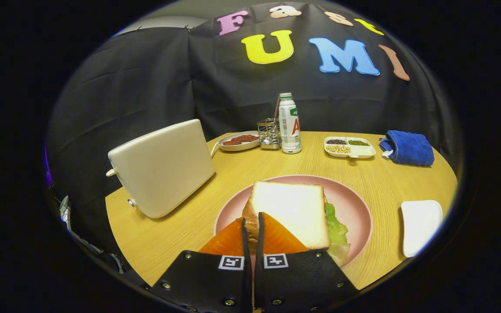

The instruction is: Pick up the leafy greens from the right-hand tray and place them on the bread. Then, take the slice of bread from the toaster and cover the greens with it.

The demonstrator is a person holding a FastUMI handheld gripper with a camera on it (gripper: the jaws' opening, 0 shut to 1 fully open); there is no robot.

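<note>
A white slice of bread (289, 213) lies on top of the leafy greens (336, 230), which stick out along its right side, all on a pink plate (355, 204) in the middle of the wooden table. A second slice seems to lie under the greens, mostly hidden. My gripper (252, 218) is at the near left edge of the top slice. Its fingers are nearly together, with the brown crust pinched in the narrow gap between them. The cream toaster (163, 167) stands to the left of the plate, and its slots are hidden from here.
A white tray (422, 224) sits right of the plate near the table's edge. Along the back stand a dish of red food (239, 140), a metal caddy (270, 134), a bottle (289, 124), a divided dish of beans (349, 147) and a blue cloth (407, 148).
</note>
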